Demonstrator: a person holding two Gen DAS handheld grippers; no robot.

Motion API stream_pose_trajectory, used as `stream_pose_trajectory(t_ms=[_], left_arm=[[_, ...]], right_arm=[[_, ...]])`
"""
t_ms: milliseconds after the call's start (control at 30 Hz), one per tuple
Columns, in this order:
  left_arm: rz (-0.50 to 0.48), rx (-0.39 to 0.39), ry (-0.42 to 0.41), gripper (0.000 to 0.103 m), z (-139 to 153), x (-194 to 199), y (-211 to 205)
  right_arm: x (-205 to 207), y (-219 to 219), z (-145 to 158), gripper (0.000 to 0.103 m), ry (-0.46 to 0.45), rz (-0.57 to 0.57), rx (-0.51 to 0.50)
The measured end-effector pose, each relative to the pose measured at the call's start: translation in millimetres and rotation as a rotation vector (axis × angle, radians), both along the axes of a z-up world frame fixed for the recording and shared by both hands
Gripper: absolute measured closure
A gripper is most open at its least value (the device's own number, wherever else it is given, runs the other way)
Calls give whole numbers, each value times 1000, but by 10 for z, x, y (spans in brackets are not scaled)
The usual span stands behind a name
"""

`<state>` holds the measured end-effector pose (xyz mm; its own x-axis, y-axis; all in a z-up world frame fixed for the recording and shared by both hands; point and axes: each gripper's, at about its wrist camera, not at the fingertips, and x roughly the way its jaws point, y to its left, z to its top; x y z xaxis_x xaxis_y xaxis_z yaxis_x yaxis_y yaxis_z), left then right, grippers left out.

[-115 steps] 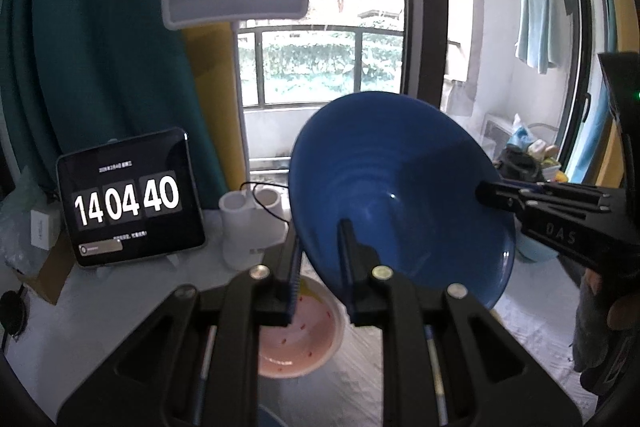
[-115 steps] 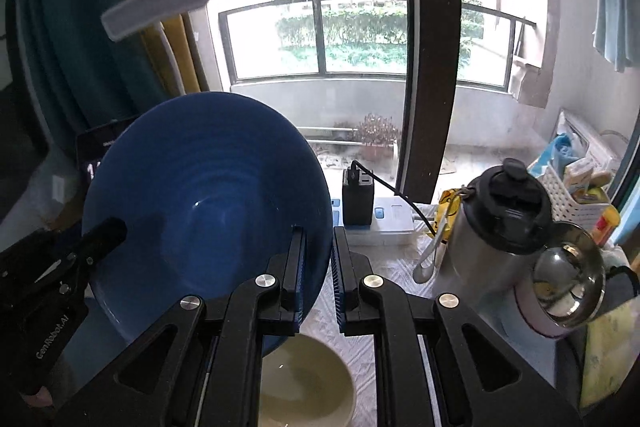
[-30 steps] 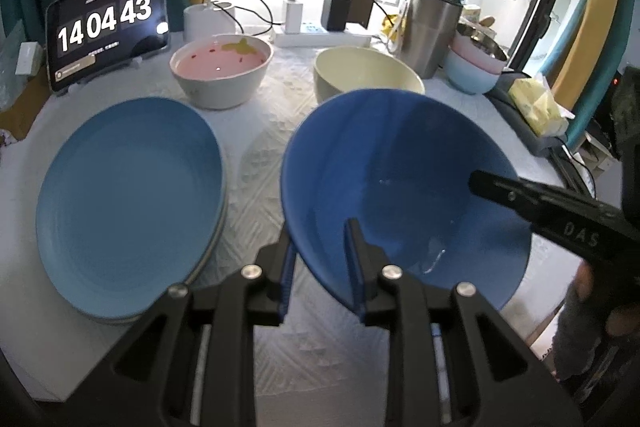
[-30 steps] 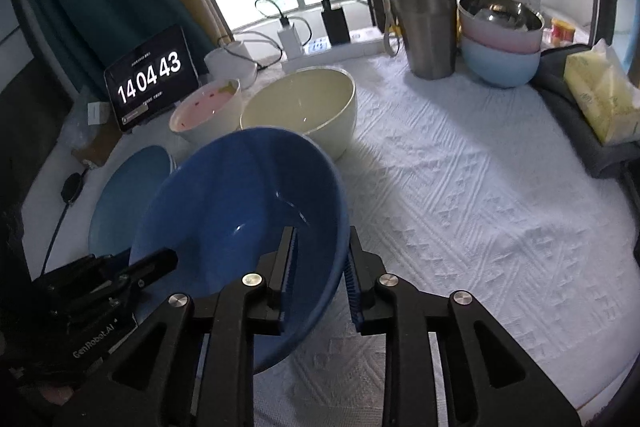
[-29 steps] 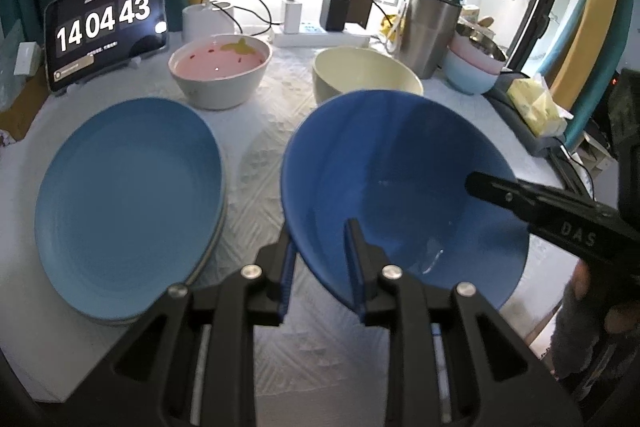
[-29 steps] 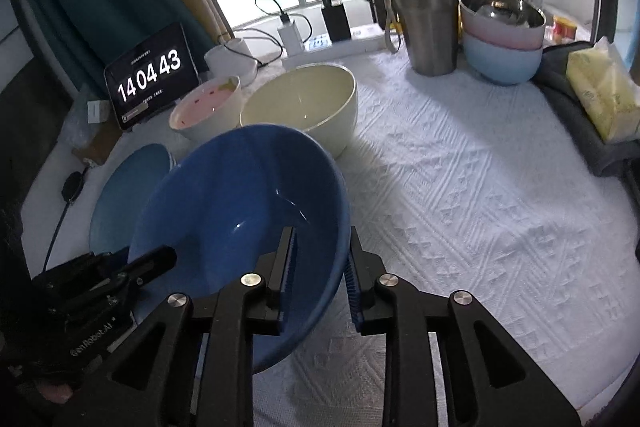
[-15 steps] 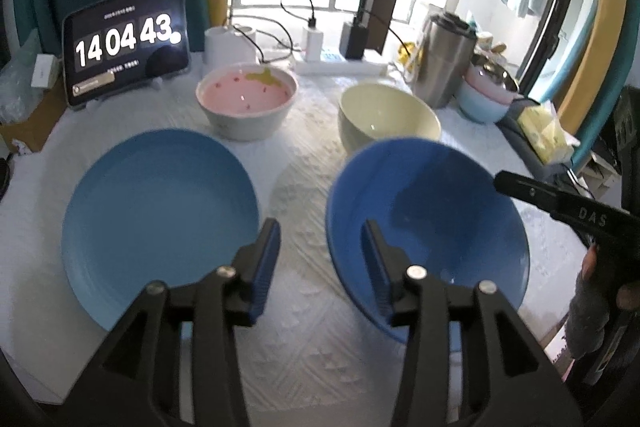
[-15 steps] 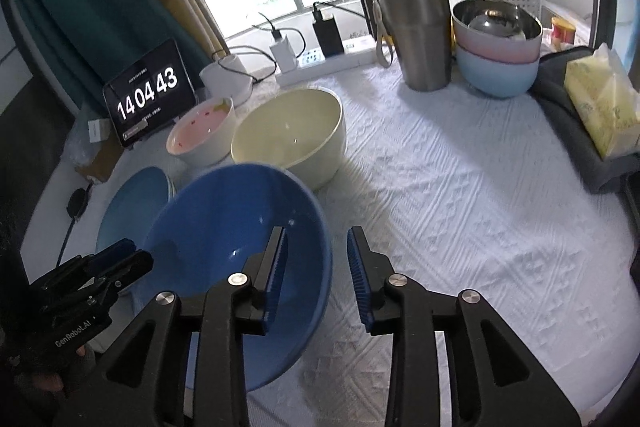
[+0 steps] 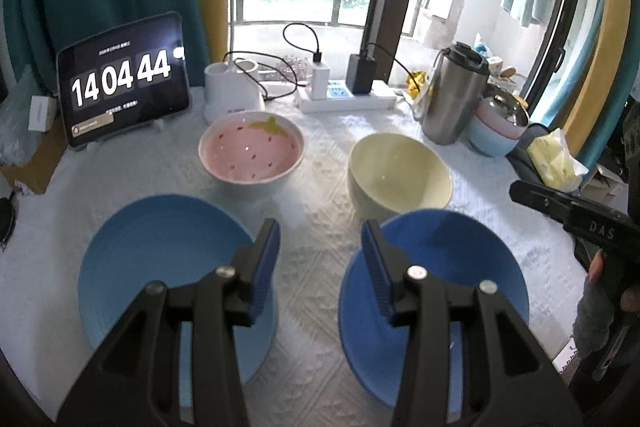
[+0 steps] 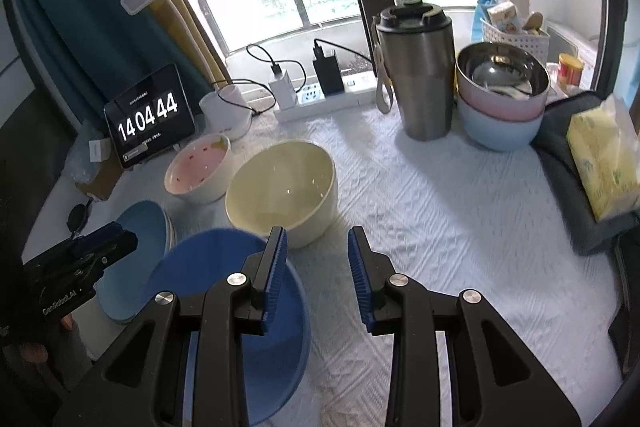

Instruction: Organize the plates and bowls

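Observation:
A dark blue bowl (image 9: 448, 267) rests upright on the white cloth at the near right; it also shows in the right wrist view (image 10: 224, 279). A stack of light blue plates (image 9: 160, 251) lies at the near left, also in the right wrist view (image 10: 140, 227). Behind stand a pink strawberry bowl (image 9: 250, 155) and a cream bowl (image 9: 400, 171). My left gripper (image 9: 320, 259) is open and empty, above the cloth between plates and blue bowl. My right gripper (image 10: 316, 267) is open and empty, just right of the blue bowl.
A clock tablet (image 9: 124, 79), a white lamp base (image 9: 232, 95), a power strip with chargers (image 9: 348, 95), a steel tumbler (image 9: 452, 99) and stacked pink and blue bowls (image 10: 500, 107) line the back. A tissue pack (image 10: 604, 155) lies at the right edge.
Both grippers let go of the dark blue bowl, which now sits on the cloth. Both have opened wider and drawn back and up from it.

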<state>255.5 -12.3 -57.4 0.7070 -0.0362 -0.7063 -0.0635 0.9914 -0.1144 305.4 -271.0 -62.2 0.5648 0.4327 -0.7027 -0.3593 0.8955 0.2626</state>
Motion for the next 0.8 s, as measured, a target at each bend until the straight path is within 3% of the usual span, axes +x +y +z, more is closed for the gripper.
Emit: stream_pose_trajectory(t_ms=[800], left_arm=[[-53,6,64,59,-75,698,-85]], right_arm=[[554,110,-84,69,23,27,-12]])
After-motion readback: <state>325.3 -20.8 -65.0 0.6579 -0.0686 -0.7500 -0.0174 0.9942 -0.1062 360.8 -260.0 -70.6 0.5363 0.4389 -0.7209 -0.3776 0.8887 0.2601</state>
